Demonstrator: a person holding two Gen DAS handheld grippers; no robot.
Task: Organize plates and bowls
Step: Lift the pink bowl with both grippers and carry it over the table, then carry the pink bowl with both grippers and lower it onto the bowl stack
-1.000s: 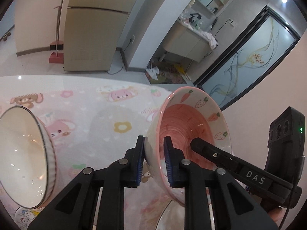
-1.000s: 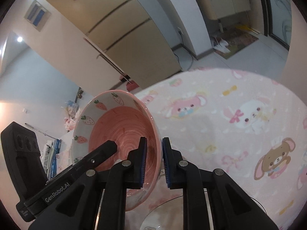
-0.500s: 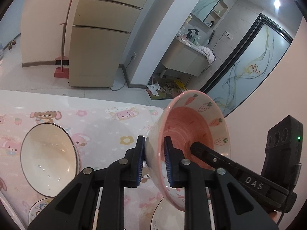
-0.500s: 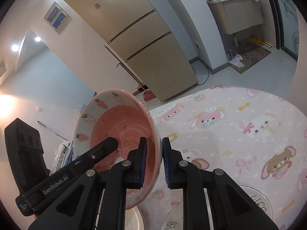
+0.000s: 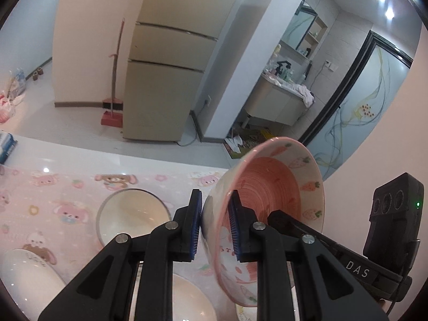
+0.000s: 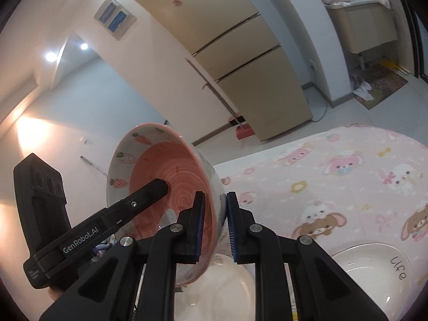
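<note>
The left gripper (image 5: 214, 224) and the right gripper (image 6: 215, 223) each pinch opposite sides of the pink strawberry-and-carrot bowl's (image 5: 278, 187) rim, jaws nearly closed on its thin wall. The bowl hangs tilted in the air above the pink cartoon tablecloth (image 6: 334, 176) and white dishes (image 6: 374, 270).

My black fingers (image 5: 149, 272) hid much of a white plate (image 5: 192, 302). The frame's bottom cut another plate (image 6: 374, 272). I couldn't read the sink's bottles (image 5: 283, 71).

Opposed wrist views, close, share pink bowl (image 5: 278, 187).
</note>
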